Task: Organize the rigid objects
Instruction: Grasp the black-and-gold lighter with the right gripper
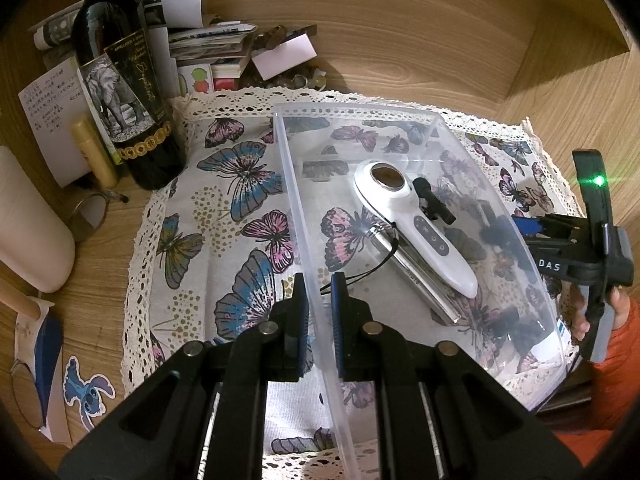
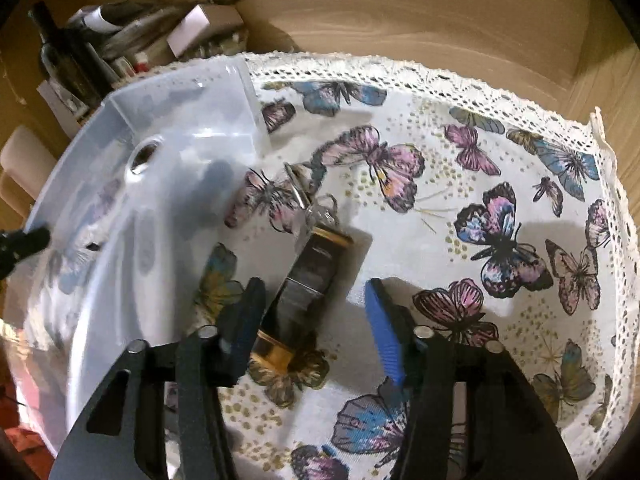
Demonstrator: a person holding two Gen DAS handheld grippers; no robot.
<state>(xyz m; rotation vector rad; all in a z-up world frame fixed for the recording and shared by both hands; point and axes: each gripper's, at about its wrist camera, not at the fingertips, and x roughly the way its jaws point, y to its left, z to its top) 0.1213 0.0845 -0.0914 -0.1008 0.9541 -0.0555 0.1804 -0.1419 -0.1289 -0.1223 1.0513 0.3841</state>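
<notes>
A clear plastic bin (image 1: 400, 114) stands on a butterfly cloth (image 1: 224, 208). Inside lie a white handheld device (image 1: 424, 232), a silver metal tube with a black cord (image 1: 416, 276) and a small black piece (image 1: 434, 200). My left gripper (image 1: 319, 296) is shut on the bin's near left wall. My right gripper (image 2: 316, 312) is open just right of the bin (image 2: 120, 216), its fingers either side of a dark flat case with gold ends and a key ring (image 2: 308, 276) lying on the cloth (image 2: 500, 184). It also shows in the left wrist view (image 1: 532, 226).
A dark wine bottle (image 1: 120, 80), papers and small boxes (image 1: 208, 40), a white cylinder (image 1: 28, 232) and a metal ring (image 1: 86, 216) crowd the wooden desk at the back left. A blue sticker (image 1: 88, 390) lies at front left. A wooden wall (image 1: 440, 32) rises behind.
</notes>
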